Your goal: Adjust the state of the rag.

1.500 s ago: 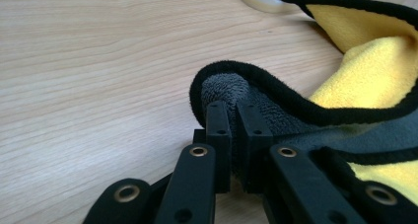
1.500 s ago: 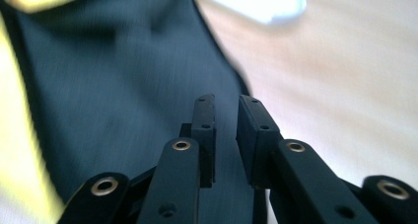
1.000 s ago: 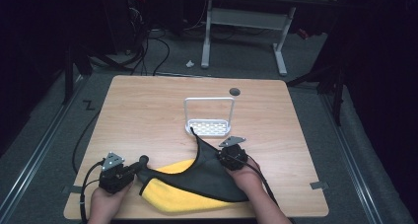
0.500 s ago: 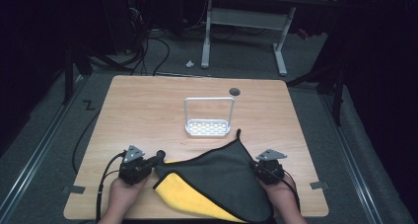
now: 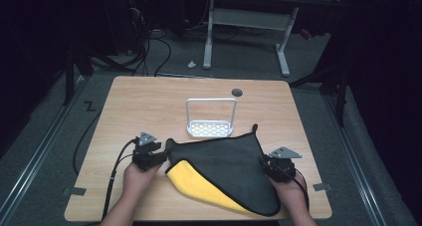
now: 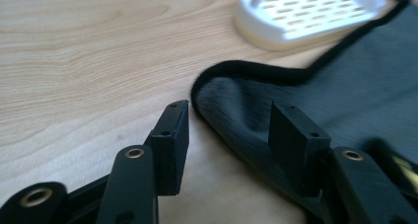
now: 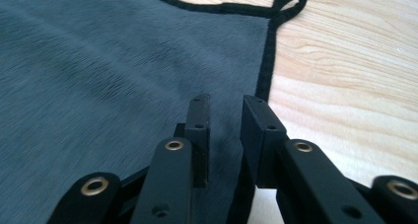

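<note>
Microfibre cloth (image 5: 224, 159): soft short-napped pile, matt dark grey face, yellow underside, black stitched hem. Table (image 5: 149, 96): light wood-grain top, smooth, satin. Small rack (image 5: 210, 129): white plastic perforated base, slightly glossy; handle metal-looking. Gripper fingers (image 6: 172, 135): black, matt, hard plastic or metal, brass-coloured rivets.

A lab: bare wooden table (image 5: 149, 94), floor cables (image 5: 149, 52), dark surroundings.

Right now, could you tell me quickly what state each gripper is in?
Left gripper: jaws just opened, straddling the corner of the cloth, not pressing it.
Right gripper: jaws just opened slightly at the cloth's edge, no grip.
</note>
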A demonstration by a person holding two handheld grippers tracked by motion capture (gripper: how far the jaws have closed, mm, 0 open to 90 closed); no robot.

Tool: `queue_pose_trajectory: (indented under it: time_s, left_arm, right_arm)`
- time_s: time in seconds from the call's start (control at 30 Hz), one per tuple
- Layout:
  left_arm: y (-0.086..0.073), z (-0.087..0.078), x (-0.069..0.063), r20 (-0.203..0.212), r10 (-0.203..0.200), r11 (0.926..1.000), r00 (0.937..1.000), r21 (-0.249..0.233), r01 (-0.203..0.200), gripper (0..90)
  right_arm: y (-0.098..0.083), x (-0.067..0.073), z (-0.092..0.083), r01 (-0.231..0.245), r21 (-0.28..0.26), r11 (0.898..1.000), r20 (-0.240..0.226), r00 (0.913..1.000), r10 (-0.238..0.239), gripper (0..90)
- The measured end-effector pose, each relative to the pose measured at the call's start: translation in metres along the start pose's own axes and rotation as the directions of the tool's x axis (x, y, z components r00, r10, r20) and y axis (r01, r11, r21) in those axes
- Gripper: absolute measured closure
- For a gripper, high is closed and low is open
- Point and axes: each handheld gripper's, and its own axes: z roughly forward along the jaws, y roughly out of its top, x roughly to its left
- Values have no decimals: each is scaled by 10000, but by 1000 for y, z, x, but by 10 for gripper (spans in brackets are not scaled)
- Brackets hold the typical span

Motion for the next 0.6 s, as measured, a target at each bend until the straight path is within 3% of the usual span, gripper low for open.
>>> queue_pose_trajectory:
  time_s: [0.13, 0.23, 0.27, 0.33, 0.4, 0.53, 0.6]
  left_arm:
    - [-8, -21, -18, 899, -113, 9985, 9959, -521, 160, 495]
    - [-16, -18, -30, 1723, -229, 9997, 9848, -51, 242, 477]
    - [-18, -17, -34, 1764, -91, 10000, 9843, 38, 86, 500]
    - [-23, -19, -43, 1583, 472, 9989, 9863, -24, -474, 729]
    - [-27, -29, -48, 1679, 650, 9979, 9837, -173, -630, 836]
    - [-46, -67, -54, 1955, 931, 9953, 9763, -440, -861, 850]
    - [-62, -82, -54, 1908, 923, 9957, 9773, -65, -928, 844]
  right_arm:
    - [-9, 3, -12, 99, -139, 9999, -12, 9999, -100, 738]
    - [-15, 3, -14, -48, -158, 9999, -56, 10000, 47, 737]
    - [-17, 3, -13, -80, -125, 9999, -82, 9999, 79, 738]
    - [-19, 4, -10, -6, 29, 10000, -140, 9999, 6, 747]
    - [-20, 5, -7, 82, 195, 9998, -128, 9999, -80, 763]
    - [-24, 3, -5, -18, 334, 9994, -118, 9999, 22, 781]
    - [-24, 3, -5, 28, 364, 9993, 16, 10000, -29, 783]
